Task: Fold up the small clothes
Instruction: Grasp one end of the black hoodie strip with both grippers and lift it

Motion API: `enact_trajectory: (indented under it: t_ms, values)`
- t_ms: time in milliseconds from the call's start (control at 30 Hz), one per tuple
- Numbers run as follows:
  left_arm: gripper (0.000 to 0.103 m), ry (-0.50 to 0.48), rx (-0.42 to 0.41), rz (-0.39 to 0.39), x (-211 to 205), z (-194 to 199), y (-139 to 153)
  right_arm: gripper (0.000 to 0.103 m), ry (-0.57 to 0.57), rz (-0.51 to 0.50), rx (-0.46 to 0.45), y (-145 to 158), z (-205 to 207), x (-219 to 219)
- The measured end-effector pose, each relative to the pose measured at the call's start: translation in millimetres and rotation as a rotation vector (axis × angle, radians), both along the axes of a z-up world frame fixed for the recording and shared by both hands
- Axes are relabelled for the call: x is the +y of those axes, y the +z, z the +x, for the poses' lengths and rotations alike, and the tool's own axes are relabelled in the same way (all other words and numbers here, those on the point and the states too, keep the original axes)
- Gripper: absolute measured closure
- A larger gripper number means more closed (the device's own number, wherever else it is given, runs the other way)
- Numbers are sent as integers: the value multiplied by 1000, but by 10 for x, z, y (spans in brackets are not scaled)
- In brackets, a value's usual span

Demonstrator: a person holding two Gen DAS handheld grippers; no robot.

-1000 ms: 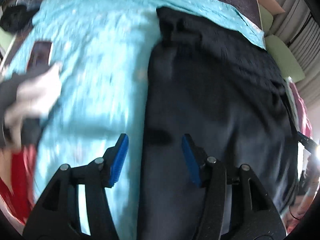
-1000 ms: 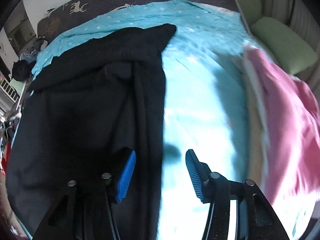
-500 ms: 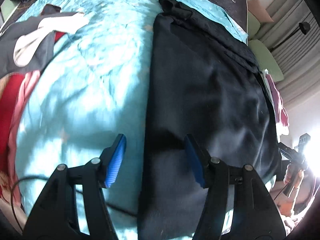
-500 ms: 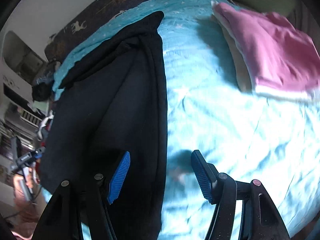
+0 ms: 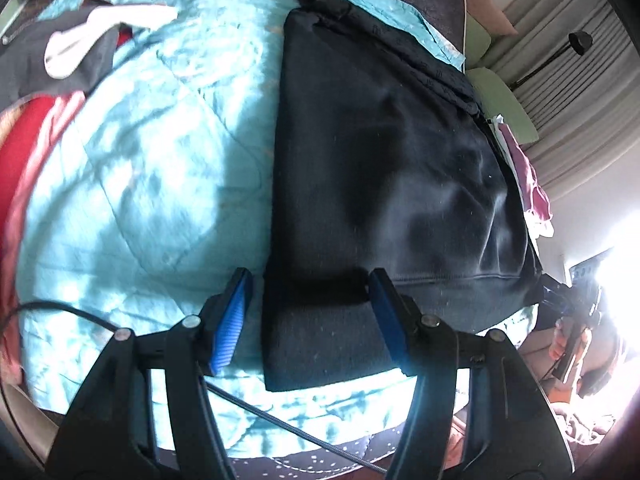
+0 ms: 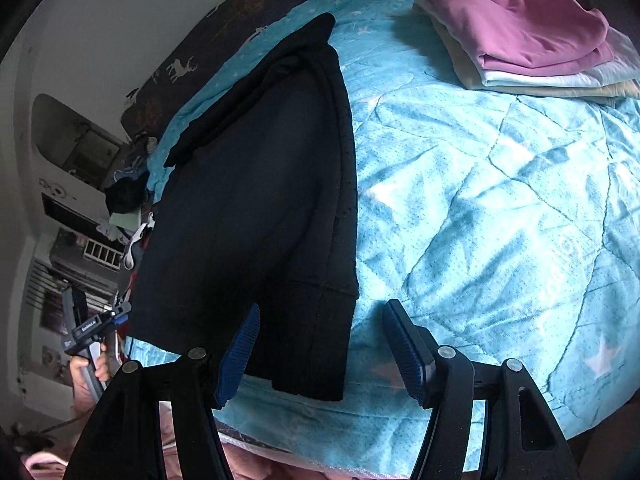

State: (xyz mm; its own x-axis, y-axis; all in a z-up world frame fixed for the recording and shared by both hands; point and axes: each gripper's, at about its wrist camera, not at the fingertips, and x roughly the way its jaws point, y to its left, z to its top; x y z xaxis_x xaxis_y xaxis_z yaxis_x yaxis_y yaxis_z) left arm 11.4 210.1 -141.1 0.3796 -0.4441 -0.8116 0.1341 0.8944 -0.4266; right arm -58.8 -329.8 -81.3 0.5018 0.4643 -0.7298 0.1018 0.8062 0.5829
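A black sweatshirt [image 5: 380, 184] lies flat on the turquoise quilt [image 5: 132, 184], its ribbed hem toward me. It also shows in the right wrist view [image 6: 256, 208], with a sleeve folded along its right edge. My left gripper [image 5: 310, 308] is open and empty, its blue pads on either side of the hem's left corner, just above it. My right gripper [image 6: 320, 336] is open and empty, its pads on either side of the hem's right corner.
A pile of red, grey and white clothes [image 5: 52, 80] lies at the quilt's left. A folded stack topped by a pink garment [image 6: 520, 36] sits at the far right. A black cable [image 5: 280, 420] runs along the bed's near edge.
Both grippers have pulled back toward the near edge of the bed, from over the sweatshirt's middle to its hem. Both stayed open.
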Motion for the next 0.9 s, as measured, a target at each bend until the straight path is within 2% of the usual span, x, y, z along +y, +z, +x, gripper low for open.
enact_trajectory:
  t_ms: [167, 267, 300, 333, 367, 400, 433, 467, 533, 567, 633, 767, 900]
  values:
    - [41, -55, -21, -55, -49, -93, -31, 36, 27, 100, -17, 12, -59, 26]
    - [41, -76, -62, -55, -117, -98, -95, 33, 63, 90, -37, -43, -65, 122]
    - [46, -63, -67, -78, -109, -88, -98, 33, 63, 99, -47, -70, -43, 149]
    - [55, -42, -66, -100, -90, -75, -99, 33, 54, 131, -58, -105, 3, 167]
    - [79, -32, -56, -124, -83, -65, -100, 33, 43, 165, -64, -126, 10, 153]
    - [87, -36, -48, -142, -103, -68, -104, 47, 36, 184, -66, -128, 47, 171]
    - [88, -37, -60, -134, -132, -89, -91, 66, 33, 187, -67, -122, 83, 189]
    - [90, -44, -89, -84, -199, -129, -59, 95, 37, 160, -57, -115, 123, 226]
    - [91, -54, -153, 6, -341, -232, 36, 95, 33, 114, -36, -93, 142, 277]
    - [92, -50, -179, 11, -381, -273, 106, 95, 31, 89, -44, -47, 129, 309]
    - [92, -38, -214, -12, -391, -314, 220, 96, 21, 75, -58, 44, 106, 338]
    - [92, -25, -245, -93, -308, -303, 399, 96, 2, 125, -118, 272, 34, 291]
    - [92, 0, -233, -136, -184, -267, 345, 96, 3, 224, -191, 438, -3, 240]
